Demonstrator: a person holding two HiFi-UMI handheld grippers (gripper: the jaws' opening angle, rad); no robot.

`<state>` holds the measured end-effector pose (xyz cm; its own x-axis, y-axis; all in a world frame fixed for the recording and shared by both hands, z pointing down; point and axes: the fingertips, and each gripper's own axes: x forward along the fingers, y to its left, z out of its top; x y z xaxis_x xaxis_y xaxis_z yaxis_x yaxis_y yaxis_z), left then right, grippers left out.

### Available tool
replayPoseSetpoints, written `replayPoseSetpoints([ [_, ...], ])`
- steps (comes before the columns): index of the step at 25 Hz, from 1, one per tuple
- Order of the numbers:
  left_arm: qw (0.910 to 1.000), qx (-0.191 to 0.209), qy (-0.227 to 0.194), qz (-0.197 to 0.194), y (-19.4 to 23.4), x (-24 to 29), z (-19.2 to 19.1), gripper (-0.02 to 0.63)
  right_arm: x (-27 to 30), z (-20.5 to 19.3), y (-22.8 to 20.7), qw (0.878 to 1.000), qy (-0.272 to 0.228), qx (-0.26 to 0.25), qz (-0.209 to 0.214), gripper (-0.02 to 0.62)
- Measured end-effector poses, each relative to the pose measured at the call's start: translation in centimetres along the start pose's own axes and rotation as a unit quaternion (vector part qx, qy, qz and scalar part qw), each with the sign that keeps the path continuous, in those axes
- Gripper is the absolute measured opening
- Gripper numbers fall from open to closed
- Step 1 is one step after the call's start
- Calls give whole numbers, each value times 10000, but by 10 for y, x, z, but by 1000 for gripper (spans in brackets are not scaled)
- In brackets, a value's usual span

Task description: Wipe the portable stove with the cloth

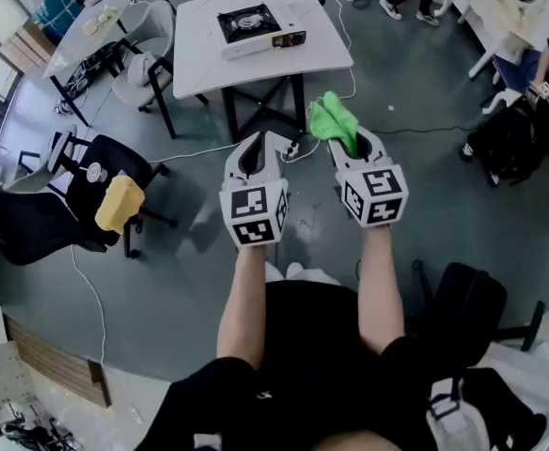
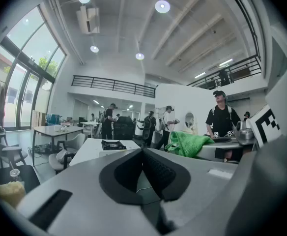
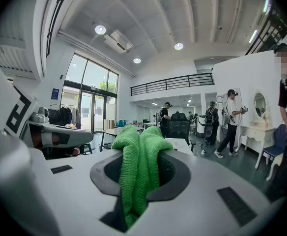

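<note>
Green, likely light and floppy — pinching the cloth (image 3: 137, 149) mid-bunch in right tongs (image 3: 140, 181), pressing left tongs (image 2: 142, 177) together, empty.

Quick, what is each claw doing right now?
Left claw: closed, holding nothing.
Right claw: closed on the green cloth.

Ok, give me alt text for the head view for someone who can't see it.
Seen from above, the right tool holds a green cloth pinched between its jaws while the left tool is shut on nothing, both held out over grey floor. The portable stove sits on a white table farther ahead, untouched.
</note>
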<state>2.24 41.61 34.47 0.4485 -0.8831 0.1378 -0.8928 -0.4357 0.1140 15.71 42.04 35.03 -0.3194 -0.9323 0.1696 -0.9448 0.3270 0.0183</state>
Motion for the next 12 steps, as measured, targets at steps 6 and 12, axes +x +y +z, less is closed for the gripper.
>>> replayPoseSetpoints([
  [6, 10000, -17, 4, 43, 3, 1, 0, -5, 3, 1, 8, 9997, -36, -126, 213, 63],
  [12, 10000, -16, -23, 43, 5, 6, 4, -6, 10, 6, 5, 9997, -135, -31, 215, 63],
])
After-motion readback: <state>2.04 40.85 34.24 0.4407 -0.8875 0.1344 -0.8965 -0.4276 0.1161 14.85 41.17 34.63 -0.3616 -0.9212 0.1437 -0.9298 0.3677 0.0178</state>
